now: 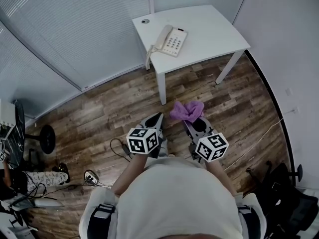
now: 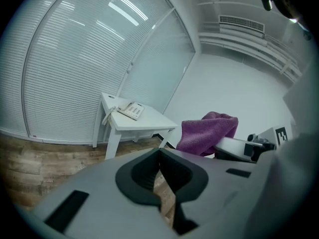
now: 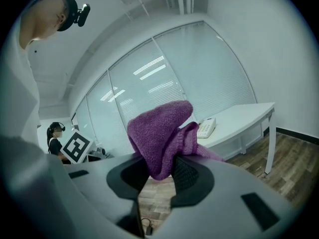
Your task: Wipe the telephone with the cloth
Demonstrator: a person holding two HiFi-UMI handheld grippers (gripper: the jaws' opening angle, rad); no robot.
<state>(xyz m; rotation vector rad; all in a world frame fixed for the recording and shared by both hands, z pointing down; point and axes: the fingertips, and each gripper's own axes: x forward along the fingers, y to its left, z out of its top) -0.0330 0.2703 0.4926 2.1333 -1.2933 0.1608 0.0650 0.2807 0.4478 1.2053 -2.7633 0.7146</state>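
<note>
A cream telephone (image 1: 169, 40) lies on a small white table (image 1: 209, 26) by the glass wall, some way ahead of both grippers. My right gripper (image 1: 193, 119) is shut on a bunched purple cloth (image 1: 187, 111), held over the wooden floor. In the right gripper view the cloth (image 3: 162, 133) bulges up out of the closed jaws of that gripper (image 3: 159, 171), with the telephone (image 3: 205, 128) beyond it. My left gripper (image 1: 155, 118) hangs beside it, shut and empty. The left gripper view shows the left gripper (image 2: 159, 151) with its jaws together, the telephone (image 2: 130, 110) far ahead, and the cloth (image 2: 207, 131) to the right.
Cables (image 1: 119, 148) lie on the floor close to my left side. A black round-based stand (image 1: 47, 138) and a seated person (image 1: 20, 180) are at the left. A dark chair (image 1: 284, 188) stands at the lower right. A white wall runs along the right.
</note>
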